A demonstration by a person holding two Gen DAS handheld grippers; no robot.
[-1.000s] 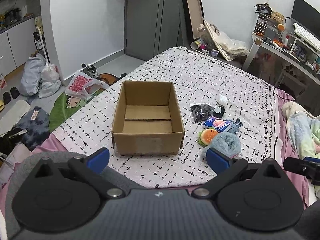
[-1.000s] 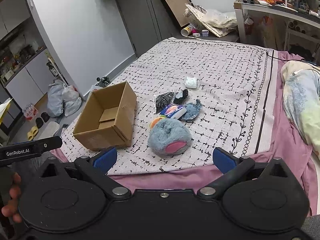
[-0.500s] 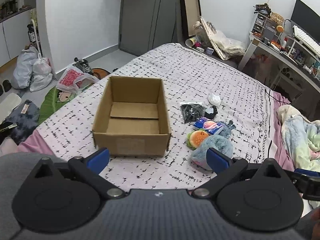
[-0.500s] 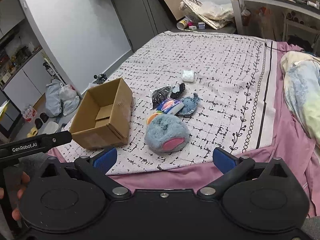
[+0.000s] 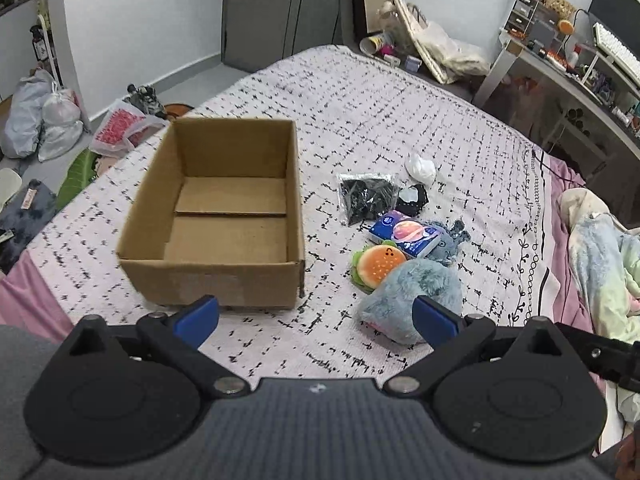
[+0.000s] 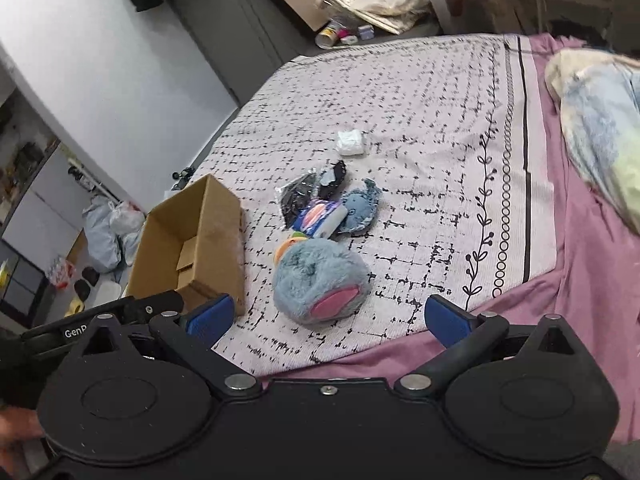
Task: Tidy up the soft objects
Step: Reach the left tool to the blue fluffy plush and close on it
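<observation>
An empty open cardboard box (image 5: 224, 216) (image 6: 200, 240) stands on the patterned bedspread. To its right lies a cluster of soft things: a fluffy blue plush (image 5: 416, 292) (image 6: 316, 276), an orange burger plush (image 5: 378, 266), a tissue pack with a planet print (image 5: 404, 234) (image 6: 320, 218), a small grey-blue plush (image 5: 450, 240) (image 6: 358, 206), a black bagged item (image 5: 366, 196) (image 6: 298, 198), a black-and-white piece (image 5: 412, 202) and a white wad (image 5: 420, 168) (image 6: 351, 142). My left gripper (image 5: 316, 318) is open and empty, before the box. My right gripper (image 6: 330, 316) is open and empty, just short of the blue plush.
The bedspread (image 5: 400, 112) ends in a pink sheet edge (image 6: 560, 300) near me. A pastel blanket (image 5: 604, 264) lies at the right. Bags and clutter (image 5: 44, 120) sit on the floor left of the bed. A desk (image 5: 568, 64) stands at the far right.
Both grippers have come closer to the bed and lower. The box and the plush cluster appear larger; the right view has tilted. Nothing on the bed has moved.
</observation>
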